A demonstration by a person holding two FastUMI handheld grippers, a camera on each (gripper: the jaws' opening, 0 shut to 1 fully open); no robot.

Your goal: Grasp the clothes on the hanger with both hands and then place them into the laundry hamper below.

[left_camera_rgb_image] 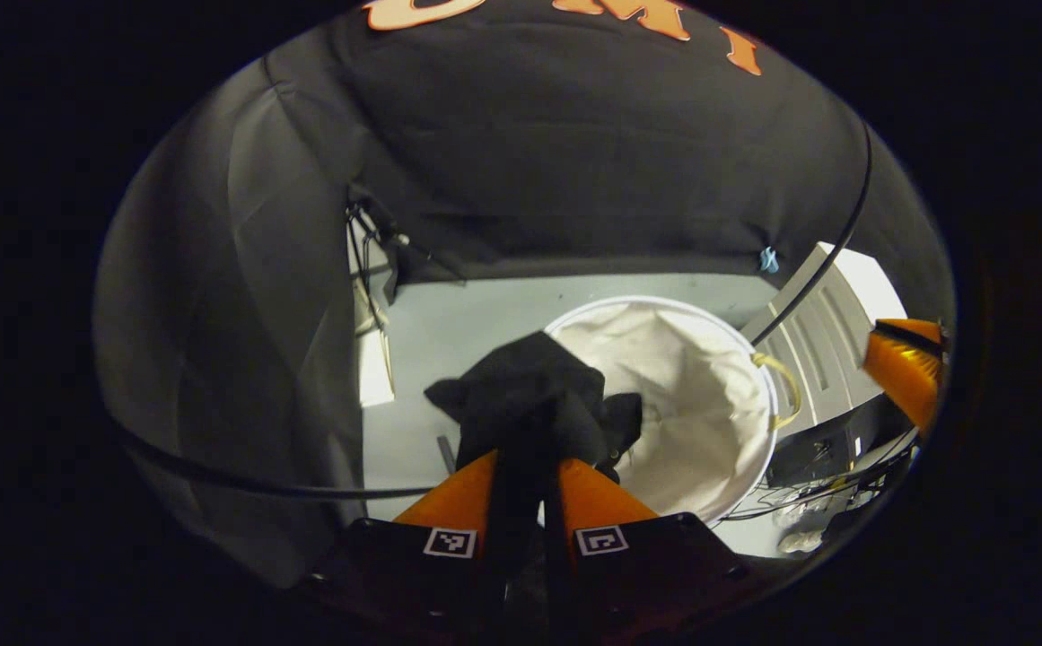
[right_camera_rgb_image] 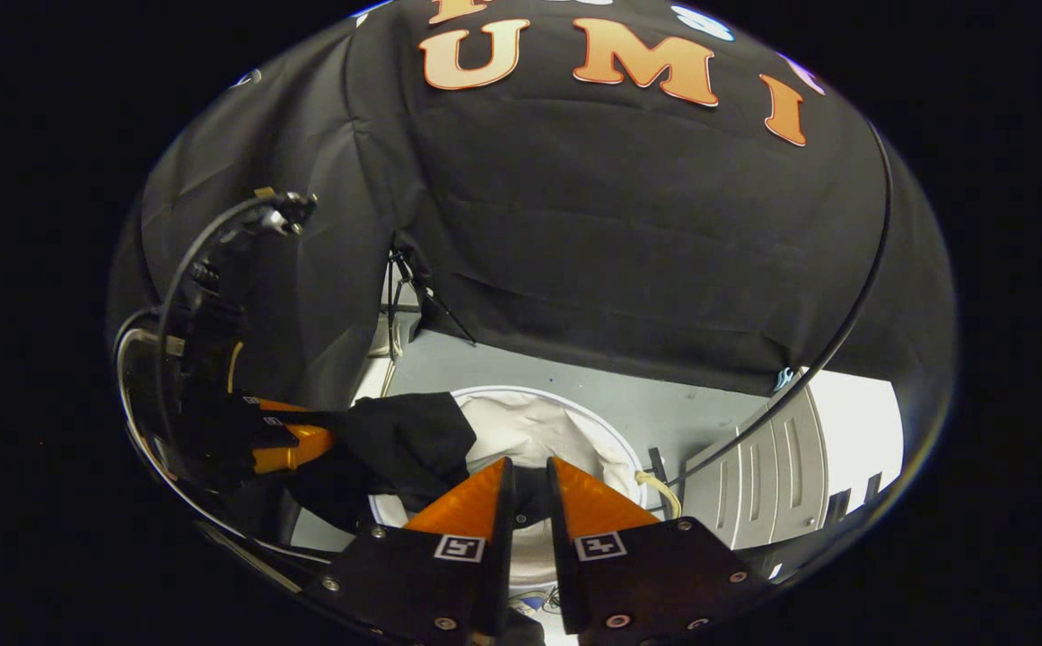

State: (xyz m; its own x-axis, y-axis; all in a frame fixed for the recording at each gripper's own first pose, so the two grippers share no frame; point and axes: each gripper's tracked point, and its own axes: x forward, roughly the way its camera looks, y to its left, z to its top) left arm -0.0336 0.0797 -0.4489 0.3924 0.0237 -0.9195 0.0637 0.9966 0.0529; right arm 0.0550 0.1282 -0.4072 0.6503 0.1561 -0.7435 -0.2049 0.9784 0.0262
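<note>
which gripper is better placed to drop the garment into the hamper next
Left. The left gripper has its fingers pinched on the black garment, hanging at the rim of the white hamper. The right gripper sits above the hamper with nothing visibly held.

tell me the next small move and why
Probably open the left gripper to drop the black garment. It hangs over the near rim of the hamper, pinched between that gripper's fingers, while the right gripper looks nearly closed with no cloth visibly between its fingers.

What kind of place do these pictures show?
Probably a recording booth, not a home: black cloth walls, cables along them, and a white laundry hamper on a grey floor.
</note>
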